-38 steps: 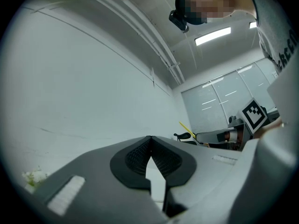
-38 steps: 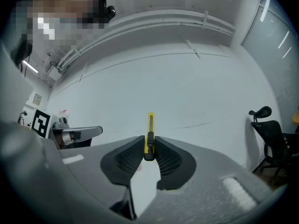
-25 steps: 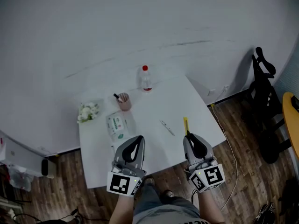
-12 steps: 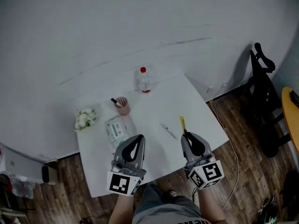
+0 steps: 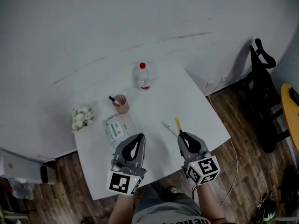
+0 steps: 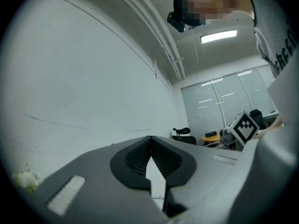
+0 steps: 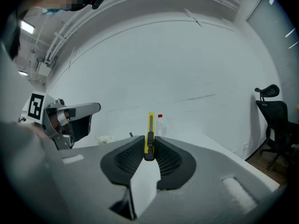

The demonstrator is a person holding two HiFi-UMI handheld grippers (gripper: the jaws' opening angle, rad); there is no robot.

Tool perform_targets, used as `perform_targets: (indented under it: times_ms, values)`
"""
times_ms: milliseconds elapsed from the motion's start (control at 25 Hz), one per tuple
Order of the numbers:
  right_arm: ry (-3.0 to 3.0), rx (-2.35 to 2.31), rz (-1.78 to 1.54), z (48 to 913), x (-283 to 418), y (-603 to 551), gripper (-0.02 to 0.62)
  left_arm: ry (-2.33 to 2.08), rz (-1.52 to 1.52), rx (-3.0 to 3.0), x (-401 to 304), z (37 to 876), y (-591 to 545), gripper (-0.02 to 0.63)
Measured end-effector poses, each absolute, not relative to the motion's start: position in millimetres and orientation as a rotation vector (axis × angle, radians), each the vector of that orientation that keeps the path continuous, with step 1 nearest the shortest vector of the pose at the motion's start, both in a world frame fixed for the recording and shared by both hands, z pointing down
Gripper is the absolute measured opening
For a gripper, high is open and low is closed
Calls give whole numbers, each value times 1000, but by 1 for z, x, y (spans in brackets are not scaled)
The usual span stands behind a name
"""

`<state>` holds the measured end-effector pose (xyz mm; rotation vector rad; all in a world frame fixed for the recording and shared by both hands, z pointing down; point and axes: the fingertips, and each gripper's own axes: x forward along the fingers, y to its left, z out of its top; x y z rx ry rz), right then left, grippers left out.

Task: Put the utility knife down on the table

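Observation:
A yellow utility knife [image 7: 150,132] with a black slider is clamped between the jaws of my right gripper [image 7: 149,146] and sticks out forward. In the head view the utility knife [image 5: 177,124] points away from me over the white table [image 5: 196,111], near its right front part, with the right gripper [image 5: 182,136] behind it. My left gripper [image 5: 135,143] hovers over the table's front edge, jaws shut with nothing between them; its own view shows the left gripper [image 6: 150,146] closed against a bare wall.
On the table lie a thin pen-like object [image 5: 167,128], a pink cup [image 5: 122,104] with a dark item in it, a clear bottle with red cap [image 5: 143,77], white flowers [image 5: 81,118] and a green-printed packet [image 5: 115,129]. An office chair [image 5: 261,73] stands right.
The right gripper with the utility knife has shifted left and slightly up in the head view. The camera view has drifted, so the table sits a little differently. The left gripper stays put.

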<state>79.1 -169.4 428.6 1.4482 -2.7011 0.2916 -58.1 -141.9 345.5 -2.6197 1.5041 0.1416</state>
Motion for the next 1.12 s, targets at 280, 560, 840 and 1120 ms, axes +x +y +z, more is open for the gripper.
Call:
perform_targets:
  times_ms: [280, 560, 840, 1120]
  values:
    - [-2613, 1415, 381, 466, 69, -179, 66, 1506, 127, -2649, -68, 357, -149, 12]
    - [-2536, 1378, 427, 494, 60, -184, 66, 1506, 119, -2675, -75, 364, -158, 12]
    - [-2462, 1358, 487, 523, 57, -189, 66, 1502, 109, -2697, -81, 370, -166, 12]
    - [-2374, 1322, 546, 558, 53, -191, 66, 1504, 110, -2715, -88, 376, -174, 12]
